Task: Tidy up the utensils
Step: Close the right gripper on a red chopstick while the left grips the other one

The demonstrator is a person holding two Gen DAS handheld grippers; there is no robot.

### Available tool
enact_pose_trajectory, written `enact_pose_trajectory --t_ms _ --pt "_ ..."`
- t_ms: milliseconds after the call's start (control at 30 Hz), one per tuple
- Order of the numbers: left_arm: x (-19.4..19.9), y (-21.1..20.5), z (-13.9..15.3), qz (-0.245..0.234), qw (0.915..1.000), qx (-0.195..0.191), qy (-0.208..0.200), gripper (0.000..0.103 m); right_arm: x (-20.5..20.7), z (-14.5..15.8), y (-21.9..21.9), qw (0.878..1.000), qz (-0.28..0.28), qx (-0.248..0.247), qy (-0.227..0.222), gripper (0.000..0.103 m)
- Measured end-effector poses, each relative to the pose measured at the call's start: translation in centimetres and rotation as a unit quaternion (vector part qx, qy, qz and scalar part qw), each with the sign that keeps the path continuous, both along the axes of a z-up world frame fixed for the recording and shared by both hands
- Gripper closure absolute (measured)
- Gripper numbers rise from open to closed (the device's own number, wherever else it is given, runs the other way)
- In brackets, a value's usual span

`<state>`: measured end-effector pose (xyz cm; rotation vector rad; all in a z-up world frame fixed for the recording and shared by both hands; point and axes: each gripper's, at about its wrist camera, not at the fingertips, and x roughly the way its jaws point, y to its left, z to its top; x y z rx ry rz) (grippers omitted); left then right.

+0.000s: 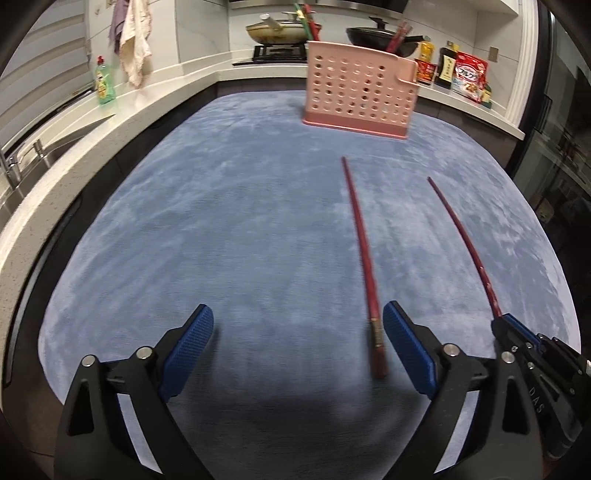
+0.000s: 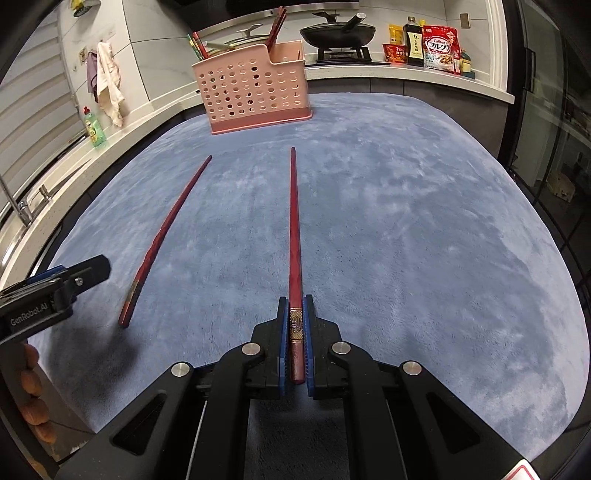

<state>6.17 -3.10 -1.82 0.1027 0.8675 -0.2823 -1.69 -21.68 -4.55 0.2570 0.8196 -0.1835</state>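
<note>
Home kitchen, wok (image 2: 338, 33) on stove (image 2: 343, 53)

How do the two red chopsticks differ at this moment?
The right tool is shut on one chopstick; the other chopstick lies free on the blue mat. The held chopstick points at the pink holder; the loose chopstick lies slanted. Both are red with a patterned band.

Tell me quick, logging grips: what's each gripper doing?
Left gripper: open, holding nothing; a red chopstick lies between its fingers.
Right gripper: shut on the other chopstick.
</note>
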Motion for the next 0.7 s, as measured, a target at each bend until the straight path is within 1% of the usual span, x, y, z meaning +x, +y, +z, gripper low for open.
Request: enact_pose_trajectory --t_ms 233,367,433,500,567,600,667,700 --pt "-0.2 -2.0 -0.8 -0.016 0.9998 0.013 0.002 0.011 0.0 -0.1 0.0 1.0 0.002 0.0 0.0 0.096" --pt "0.0 -2.5 -1.8 -0.017 0.9995 0.017 0.019 0.014 -0.1 -0.2 -0.1 1.0 0.004 -0.001 -0.001 0.096" --pt "0.3 -2.5 -2.3 -0.013 0.9992 0.02 0.032 0.02 -0.2 -0.2 -0.1 1.0 0.004 0.0 -0.002 0.096" --pt "0.1 -2.4 -2.2 -0.013 0.9993 0.023 0.026 0.026 -0.2 -0.2 -0.1 1.0 0.004 -0.001 -0.002 0.096" --pt "-0.1 -2.4 -2.1 -0.016 0.9993 0.022 0.025 0.039 -0.2 -0.2 -0.1 1.0 0.003 -0.001 -0.003 0.096" --pt "-0.1 -2.2 -2.0 -0.016 0.9993 0.021 0.025 0.042 -0.2 -0.2 -0.1 1.0 0.003 -0.001 -0.003 0.096" --pt "-0.1 -2.0 -2.0 -0.017 0.9994 0.016 0.027 0.053 -0.2 -0.2 -0.1 1.0 0.003 0.0 -0.002 0.096" --pt "-0.1 -1.8 -1.9 -0.017 0.9994 0.013 0.028 0.055 -0.2 -0.2 -0.1 1.0 0.003 0.0 -0.003 0.096"
